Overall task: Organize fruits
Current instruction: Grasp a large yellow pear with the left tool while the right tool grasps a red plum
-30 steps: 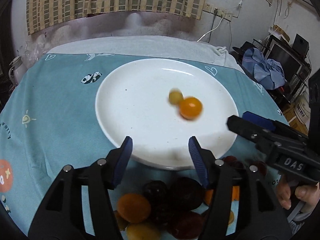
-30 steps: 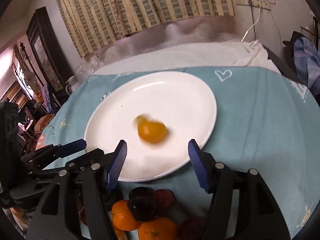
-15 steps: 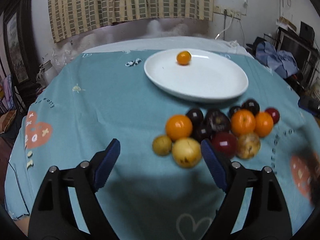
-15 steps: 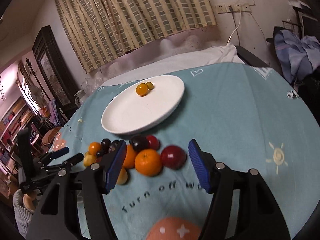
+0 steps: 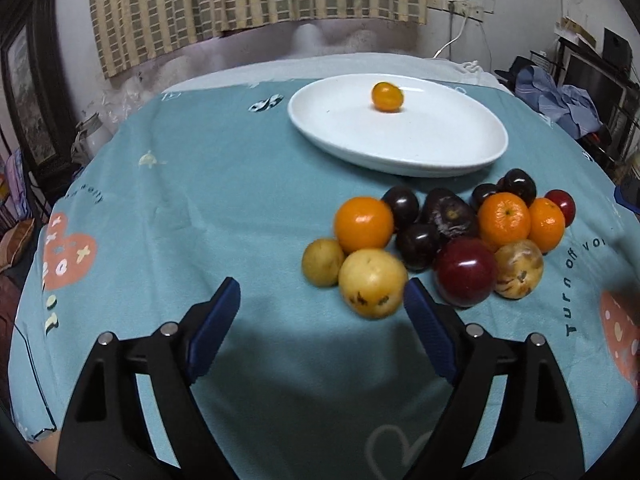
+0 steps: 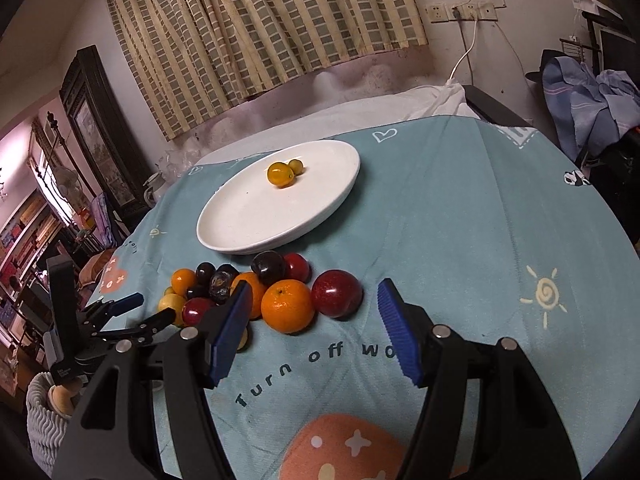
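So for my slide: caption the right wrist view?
Open right tool above fruit pile; two fruits on white plate.

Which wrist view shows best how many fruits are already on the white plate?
The right wrist view: the small orange fruit and a smaller yellow-green fruit sit touching on the white plate. In the left wrist view only the orange fruit shows; the smaller one is hidden behind it.
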Available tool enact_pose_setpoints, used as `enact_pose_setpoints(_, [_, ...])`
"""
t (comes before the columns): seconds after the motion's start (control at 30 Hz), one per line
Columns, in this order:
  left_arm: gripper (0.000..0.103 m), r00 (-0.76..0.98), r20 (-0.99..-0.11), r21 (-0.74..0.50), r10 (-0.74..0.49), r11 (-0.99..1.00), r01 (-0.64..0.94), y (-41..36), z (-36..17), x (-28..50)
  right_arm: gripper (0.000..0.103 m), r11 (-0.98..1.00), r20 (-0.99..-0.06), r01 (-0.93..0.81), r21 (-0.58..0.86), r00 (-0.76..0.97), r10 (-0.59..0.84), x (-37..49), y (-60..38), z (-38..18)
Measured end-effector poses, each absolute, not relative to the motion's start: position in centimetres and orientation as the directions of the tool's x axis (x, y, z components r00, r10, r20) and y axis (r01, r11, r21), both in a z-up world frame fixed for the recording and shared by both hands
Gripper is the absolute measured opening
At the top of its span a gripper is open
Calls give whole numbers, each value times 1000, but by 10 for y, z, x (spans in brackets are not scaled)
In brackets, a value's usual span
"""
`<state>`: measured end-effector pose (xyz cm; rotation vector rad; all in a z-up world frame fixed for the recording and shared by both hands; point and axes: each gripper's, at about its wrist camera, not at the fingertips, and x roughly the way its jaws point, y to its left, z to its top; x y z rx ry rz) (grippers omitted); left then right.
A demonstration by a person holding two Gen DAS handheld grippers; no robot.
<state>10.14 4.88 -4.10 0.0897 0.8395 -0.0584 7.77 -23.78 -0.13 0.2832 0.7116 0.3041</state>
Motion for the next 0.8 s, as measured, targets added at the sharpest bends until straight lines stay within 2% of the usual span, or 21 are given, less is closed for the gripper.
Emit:
enact_pose_setpoints(0.13, [86, 651, -759, 87, 15, 993, 79, 51, -46, 94, 65, 917, -597, -166, 364, 714, 366, 78, -241, -2])
enact_pose_setpoints(0.33, [82, 662, -749, 32, -39, 995, 94, 47, -44, 100, 65, 924, -607, -177, 338, 709, 358, 79, -238, -4])
enact_pose_setpoints(0.37, [80, 659, -751, 29, -42, 995, 97, 45, -45, 102, 65, 926, -611, -176, 335, 708, 355, 79, -238, -5])
enact_pose_setpoints(0.43, [63, 649, -759, 27, -54, 993, 113, 41, -47, 107, 65, 928, -616, -170, 331, 706, 349, 81, -238, -7])
enact_pose_setpoints(0.47, [58, 640, -765, 14, -71, 992, 126, 39, -49, 110, 65, 929, -618, -166, 329, 706, 345, 81, -238, -8])
enact_pose_setpoints(0.53, [40, 623, -775, -14, -107, 988, 153, 36, -52, 115, 65, 932, -624, -161, 325, 703, 340, 83, -238, -9])
enact_pose_setpoints(0.57, [37, 619, -776, -19, -119, 986, 166, 35, -54, 116, 65, 933, -630, -160, 323, 699, 338, 84, -237, -11])
enact_pose_setpoints(0.8, [35, 622, -775, -2, -112, 985, 175, 33, -56, 122, 65, 945, -676, -156, 288, 665, 316, 91, -229, -25])
